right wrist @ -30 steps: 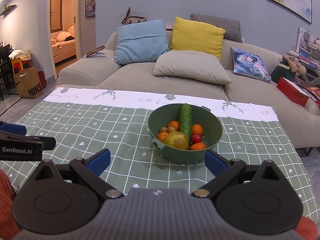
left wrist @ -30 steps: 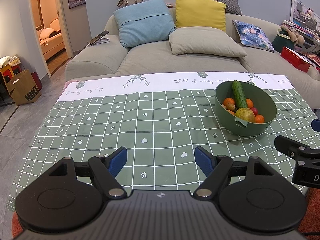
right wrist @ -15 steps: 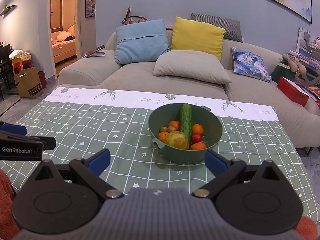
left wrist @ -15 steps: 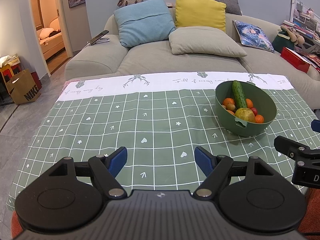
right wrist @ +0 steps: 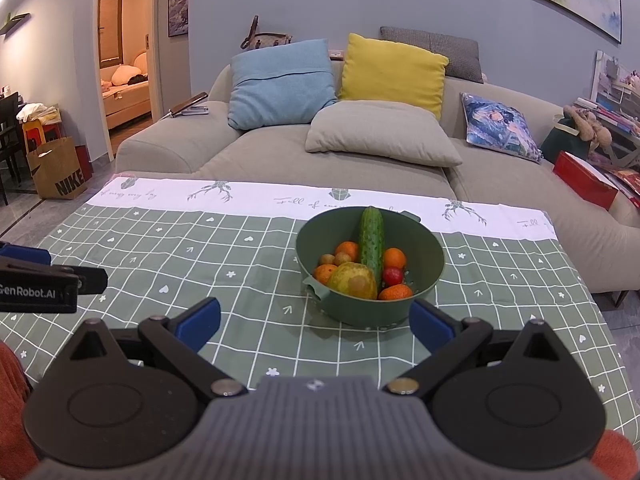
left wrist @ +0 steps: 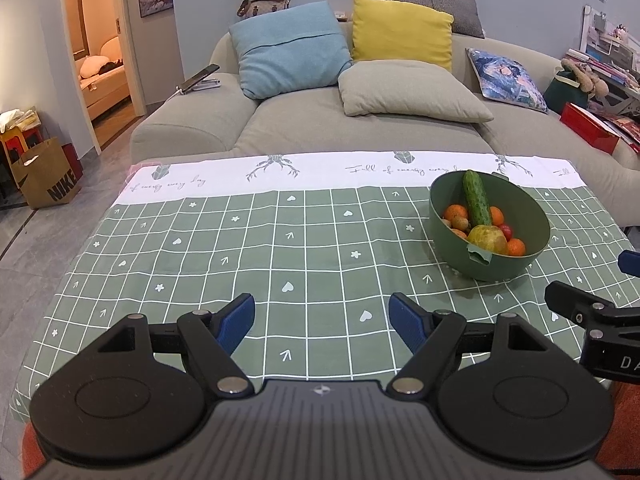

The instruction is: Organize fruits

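Item: green bowl (right wrist: 370, 280) on bench (right wrist: 200, 248), holding cucumber (right wrist: 371, 240), oranges, pear. My left hand-held gripper (left wrist: 322, 318) and right hand-held gripper (right wrist: 315, 320): both spread, empty. Any approach: I'd descend vertically, avoid tipping the bowl.

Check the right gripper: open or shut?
Open. The right gripper has its blue fingertips spread wide with nothing between them, just short of the green bowl.

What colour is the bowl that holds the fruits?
Dark green; the bowl shows best in the right wrist view.
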Action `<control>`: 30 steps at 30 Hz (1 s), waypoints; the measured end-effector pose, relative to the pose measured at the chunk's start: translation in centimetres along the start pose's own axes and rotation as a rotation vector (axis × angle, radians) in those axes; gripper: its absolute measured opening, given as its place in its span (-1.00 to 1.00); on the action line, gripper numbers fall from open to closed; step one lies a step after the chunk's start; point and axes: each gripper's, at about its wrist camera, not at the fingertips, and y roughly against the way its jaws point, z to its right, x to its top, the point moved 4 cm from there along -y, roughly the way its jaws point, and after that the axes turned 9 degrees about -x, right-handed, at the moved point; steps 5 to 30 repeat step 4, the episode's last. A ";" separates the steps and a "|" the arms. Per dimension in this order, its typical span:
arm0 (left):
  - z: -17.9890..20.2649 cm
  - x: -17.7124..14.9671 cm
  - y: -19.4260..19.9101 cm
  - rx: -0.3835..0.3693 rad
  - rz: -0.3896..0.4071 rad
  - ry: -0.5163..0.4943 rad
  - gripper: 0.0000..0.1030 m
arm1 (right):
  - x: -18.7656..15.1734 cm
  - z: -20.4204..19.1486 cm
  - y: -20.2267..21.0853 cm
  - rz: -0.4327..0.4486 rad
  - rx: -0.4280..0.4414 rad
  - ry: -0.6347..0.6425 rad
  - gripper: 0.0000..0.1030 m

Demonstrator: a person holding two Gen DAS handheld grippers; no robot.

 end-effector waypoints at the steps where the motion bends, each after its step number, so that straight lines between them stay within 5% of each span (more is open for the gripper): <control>1: 0.0 0.0 0.0 -0.002 0.001 0.001 0.74 | 0.0 0.0 0.0 -0.001 0.000 0.000 0.88; 30: 0.0 0.0 0.0 -0.003 0.001 0.005 0.74 | 0.0 0.1 -0.1 -0.006 0.001 -0.002 0.88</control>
